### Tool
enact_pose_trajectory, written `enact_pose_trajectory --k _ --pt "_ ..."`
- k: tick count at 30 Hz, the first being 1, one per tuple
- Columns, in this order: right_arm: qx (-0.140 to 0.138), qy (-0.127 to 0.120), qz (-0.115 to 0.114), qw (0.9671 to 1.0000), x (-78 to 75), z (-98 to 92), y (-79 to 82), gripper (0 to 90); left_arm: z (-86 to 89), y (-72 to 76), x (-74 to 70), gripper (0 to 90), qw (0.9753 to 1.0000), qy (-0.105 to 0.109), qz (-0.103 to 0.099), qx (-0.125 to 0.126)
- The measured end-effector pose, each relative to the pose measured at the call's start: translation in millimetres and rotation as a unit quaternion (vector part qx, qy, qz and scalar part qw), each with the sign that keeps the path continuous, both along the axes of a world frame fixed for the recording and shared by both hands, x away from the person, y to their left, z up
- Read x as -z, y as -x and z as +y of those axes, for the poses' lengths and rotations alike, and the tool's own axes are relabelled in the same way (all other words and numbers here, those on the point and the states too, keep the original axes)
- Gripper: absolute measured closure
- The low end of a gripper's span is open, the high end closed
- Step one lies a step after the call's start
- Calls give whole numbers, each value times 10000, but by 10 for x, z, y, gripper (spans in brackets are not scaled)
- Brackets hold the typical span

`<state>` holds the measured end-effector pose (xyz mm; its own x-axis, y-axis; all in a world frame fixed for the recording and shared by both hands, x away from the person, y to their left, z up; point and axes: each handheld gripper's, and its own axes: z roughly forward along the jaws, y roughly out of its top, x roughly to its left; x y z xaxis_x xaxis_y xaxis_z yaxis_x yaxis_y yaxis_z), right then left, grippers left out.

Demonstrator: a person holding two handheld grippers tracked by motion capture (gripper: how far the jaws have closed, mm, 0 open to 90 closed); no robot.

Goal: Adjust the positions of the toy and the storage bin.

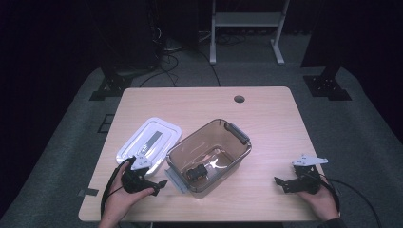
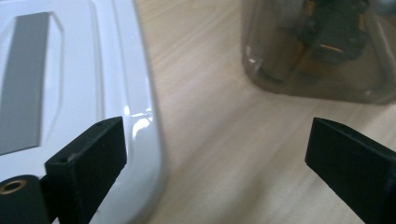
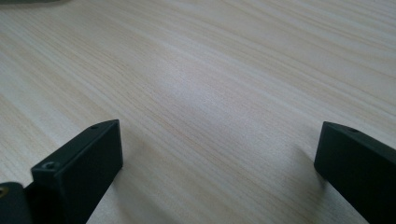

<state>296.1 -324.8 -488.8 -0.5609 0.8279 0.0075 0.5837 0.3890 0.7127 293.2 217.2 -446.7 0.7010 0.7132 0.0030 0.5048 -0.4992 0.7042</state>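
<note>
Two grippers, left point(image 1: 154, 186) and right point(image 1: 280, 183), jaws wide, near table point(image 1: 266, 118) front edge. Left gripper view: lid point(image 2: 93, 70) rim, bin point(image 2: 280, 70) wall close-up.

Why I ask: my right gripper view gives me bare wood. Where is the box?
Observer: The box stands mid-table, to the left of your right tongs and apart from them.
Operator: Is it covered?
Observer: No. Its white lid lies flat on the table on the box's left.
Operator: Anything inside?
Observer: A small black thing lies on its bottom.
</note>
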Motion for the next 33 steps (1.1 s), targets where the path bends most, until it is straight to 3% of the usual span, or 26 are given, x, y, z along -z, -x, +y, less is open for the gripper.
enact_pose_trajectory --k 6,18,20,33 --pt "21 -1 7 10000 -1 4 1 0 65 -177 -44 79 9996 72 -46 -268" --pt "31 -1 1 10000 0 7 0 0 103 -462 -125 146 9988 80 -76 -482" --pt "27 5 -3 10000 0 6 0 0 107 -542 -125 205 9985 62 -113 -528" --pt "26 5 -1 10000 0 6 0 0 175 -870 -99 366 9968 -34 -225 -772"
